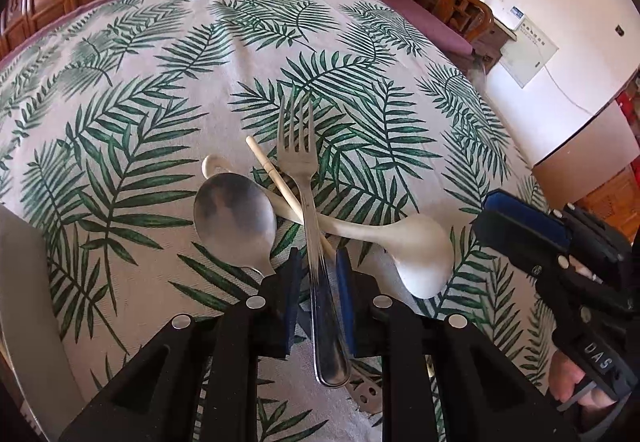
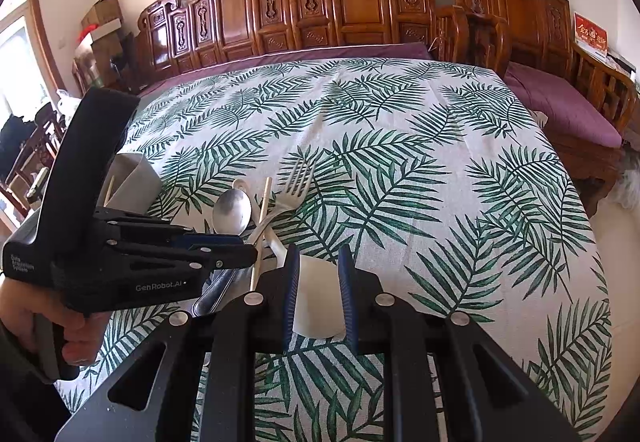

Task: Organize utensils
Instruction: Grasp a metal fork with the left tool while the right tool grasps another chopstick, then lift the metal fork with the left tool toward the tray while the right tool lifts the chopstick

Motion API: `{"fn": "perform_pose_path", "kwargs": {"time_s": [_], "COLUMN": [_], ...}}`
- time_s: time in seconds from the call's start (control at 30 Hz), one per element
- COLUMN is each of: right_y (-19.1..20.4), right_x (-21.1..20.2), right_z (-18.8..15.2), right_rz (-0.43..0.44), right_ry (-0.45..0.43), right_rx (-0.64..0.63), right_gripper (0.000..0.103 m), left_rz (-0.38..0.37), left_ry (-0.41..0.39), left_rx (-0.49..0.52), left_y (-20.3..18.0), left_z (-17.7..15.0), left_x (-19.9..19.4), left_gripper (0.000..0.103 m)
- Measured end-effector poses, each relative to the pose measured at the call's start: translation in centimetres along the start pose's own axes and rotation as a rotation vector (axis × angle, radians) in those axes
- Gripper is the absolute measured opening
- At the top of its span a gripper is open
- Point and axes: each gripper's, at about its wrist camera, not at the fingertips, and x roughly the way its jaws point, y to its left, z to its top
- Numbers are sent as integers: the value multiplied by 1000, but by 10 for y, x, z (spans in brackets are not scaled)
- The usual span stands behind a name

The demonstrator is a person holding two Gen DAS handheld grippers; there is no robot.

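Note:
A steel fork (image 1: 308,201) lies across a cream ladle spoon (image 1: 416,254) and a cream chopstick (image 1: 276,177), beside a steel spoon (image 1: 236,217) on the leaf-print tablecloth. My left gripper (image 1: 318,262) has its blue pads on either side of the fork handle, close around it. My right gripper (image 2: 318,262) straddles the ladle's bowl (image 2: 318,294), with a gap at both pads. The fork (image 2: 294,183), steel spoon (image 2: 232,211) and chopstick (image 2: 262,226) show in the right wrist view, with the left gripper (image 2: 240,254) over them.
A grey holder (image 2: 132,181) with a stick in it stands at the left, also at the left edge of the left wrist view (image 1: 24,302). A small metal piece (image 1: 366,396) lies under the left gripper. Carved wooden benches with purple cushions (image 2: 560,105) ring the table.

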Motion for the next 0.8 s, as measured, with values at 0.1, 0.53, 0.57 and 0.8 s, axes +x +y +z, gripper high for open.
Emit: {"fn": "perform_pose_path", "kwargs": {"time_s": [0.1, 0.53, 0.57, 0.8], "right_y": [0, 0, 0, 4], "right_x": [-1, -1, -1, 1], "right_z": [0, -1, -1, -1], "right_rz": [-1, -1, -3, -3], "right_ry": [0, 0, 0, 4], "right_rx": [3, 6, 6, -7], "right_gripper": [22, 22, 22, 22], "left_rz": [-30, -14, -12, 38], "left_ry": [3, -3, -4, -33], "left_rx": [-23, -21, -20, 16], "left_y": [3, -6, -6, -8], "left_z": [1, -5, -6, -14], "left_x": [1, -9, -10, -27], "left_gripper": [16, 7, 7, 1]}}
